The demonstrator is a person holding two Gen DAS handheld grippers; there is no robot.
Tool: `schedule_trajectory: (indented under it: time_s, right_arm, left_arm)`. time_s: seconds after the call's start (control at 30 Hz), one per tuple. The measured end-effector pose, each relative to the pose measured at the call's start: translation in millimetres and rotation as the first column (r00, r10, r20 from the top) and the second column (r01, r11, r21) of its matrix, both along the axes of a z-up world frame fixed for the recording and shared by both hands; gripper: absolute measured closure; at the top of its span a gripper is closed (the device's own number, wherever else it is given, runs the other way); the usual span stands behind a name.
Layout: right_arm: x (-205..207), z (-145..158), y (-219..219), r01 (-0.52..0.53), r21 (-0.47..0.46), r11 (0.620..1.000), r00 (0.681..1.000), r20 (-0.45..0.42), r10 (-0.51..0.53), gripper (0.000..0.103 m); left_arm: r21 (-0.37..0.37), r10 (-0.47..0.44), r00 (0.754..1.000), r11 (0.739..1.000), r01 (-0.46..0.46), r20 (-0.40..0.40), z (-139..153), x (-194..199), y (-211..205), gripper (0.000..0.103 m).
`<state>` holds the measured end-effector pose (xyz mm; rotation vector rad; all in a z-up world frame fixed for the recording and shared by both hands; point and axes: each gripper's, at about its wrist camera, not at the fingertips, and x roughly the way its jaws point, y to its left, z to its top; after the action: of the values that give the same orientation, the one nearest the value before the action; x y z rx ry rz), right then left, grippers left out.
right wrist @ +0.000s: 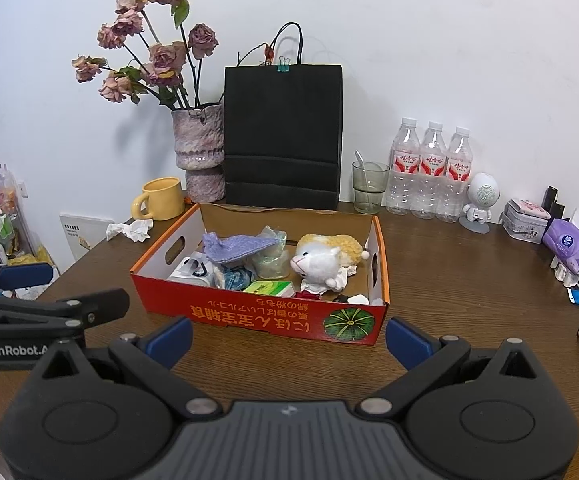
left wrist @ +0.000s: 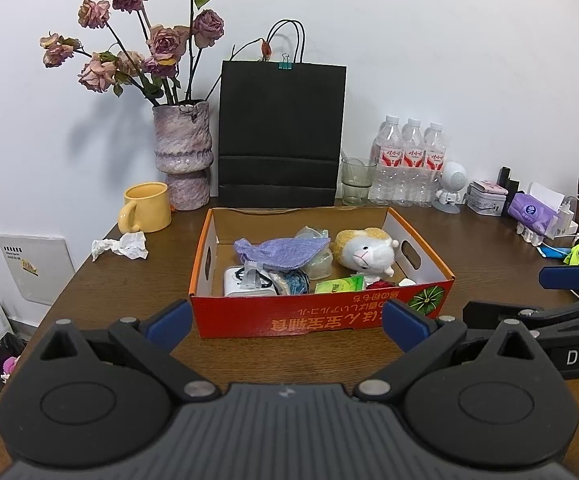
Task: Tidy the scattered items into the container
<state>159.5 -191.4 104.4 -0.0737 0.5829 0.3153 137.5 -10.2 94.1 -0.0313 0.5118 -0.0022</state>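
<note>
A red cardboard box (left wrist: 313,318) (right wrist: 265,316) with a pumpkin print stands open on the wooden table. Inside lie a plush sheep (left wrist: 367,254) (right wrist: 321,262), a purple cloth (left wrist: 281,252) (right wrist: 235,246), a white gadget (left wrist: 245,284) (right wrist: 193,272), a green packet (left wrist: 339,285) (right wrist: 269,289) and other small items. My left gripper (left wrist: 287,326) is open and empty just in front of the box. My right gripper (right wrist: 289,340) is open and empty, also in front of the box. A crumpled tissue (left wrist: 123,245) (right wrist: 131,229) lies on the table left of the box.
Behind the box stand a yellow mug (left wrist: 145,207), a vase of dried roses (left wrist: 183,156), a black paper bag (left wrist: 279,134), a glass (left wrist: 356,180) and three water bottles (left wrist: 409,164). A speaker figure (right wrist: 481,200), tin (right wrist: 525,220) and tissue pack (right wrist: 569,244) sit at right.
</note>
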Motion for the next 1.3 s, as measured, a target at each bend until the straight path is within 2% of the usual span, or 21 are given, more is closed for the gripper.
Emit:
schedule_trajectory:
  time_s: [1.3]
  right_arm:
    - [0.2,-0.2,-1.1,0.000,0.001,1.000,1.000,-0.003,0.000,0.000]
  left_arm:
    - [-0.015,-0.001,1.000,1.000,0.000,-0.004,-2.9,1.2,2.2,0.000]
